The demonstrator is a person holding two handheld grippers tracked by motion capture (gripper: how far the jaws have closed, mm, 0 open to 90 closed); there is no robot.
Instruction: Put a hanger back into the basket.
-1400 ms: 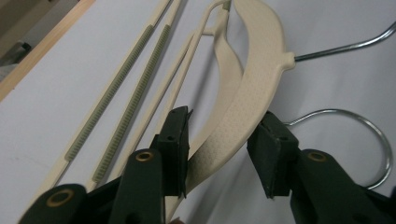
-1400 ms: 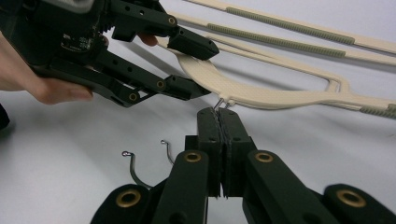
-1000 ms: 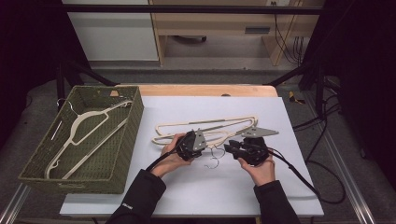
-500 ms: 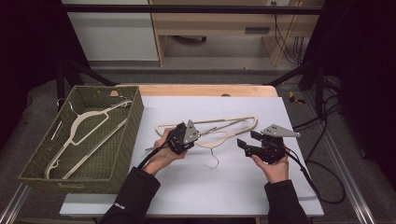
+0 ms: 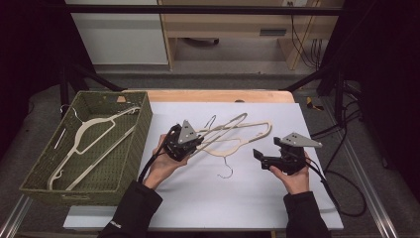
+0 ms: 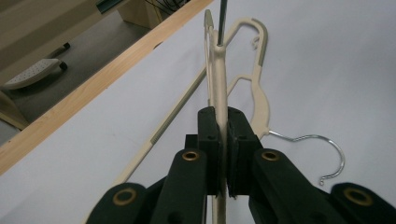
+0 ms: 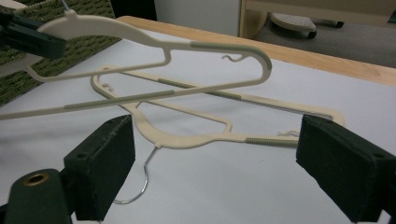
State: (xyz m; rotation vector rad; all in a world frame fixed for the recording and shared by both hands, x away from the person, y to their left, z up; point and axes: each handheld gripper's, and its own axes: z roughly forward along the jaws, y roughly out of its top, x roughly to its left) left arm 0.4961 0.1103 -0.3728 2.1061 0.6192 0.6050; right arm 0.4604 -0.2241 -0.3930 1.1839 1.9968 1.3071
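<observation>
My left gripper (image 5: 194,145) is shut on a cream plastic hanger (image 5: 233,124) near its neck and holds it tilted above the white table; its jaws have just finished closing on it. In the left gripper view the pads (image 6: 209,135) pinch the hanger's bar (image 6: 220,70). A second cream hanger (image 5: 250,140) lies flat underneath, its metal hook (image 5: 225,171) pointing toward me. My right gripper (image 5: 260,159) hovers to the right of that hook, and its jaws have just been opening, with nothing between them. The right gripper view shows the raised hanger (image 7: 154,42) crossing over the flat one (image 7: 187,135).
A green woven basket (image 5: 141,134) stands at the table's left with another cream hanger (image 5: 94,134) inside. The table's wooden far edge (image 5: 218,95) runs behind the hangers. Cables (image 5: 341,198) trail off the right side.
The left gripper has moved up and to the left, lifting one hanger off the other. The right gripper has drawn away to the right and its jaws have spread.
</observation>
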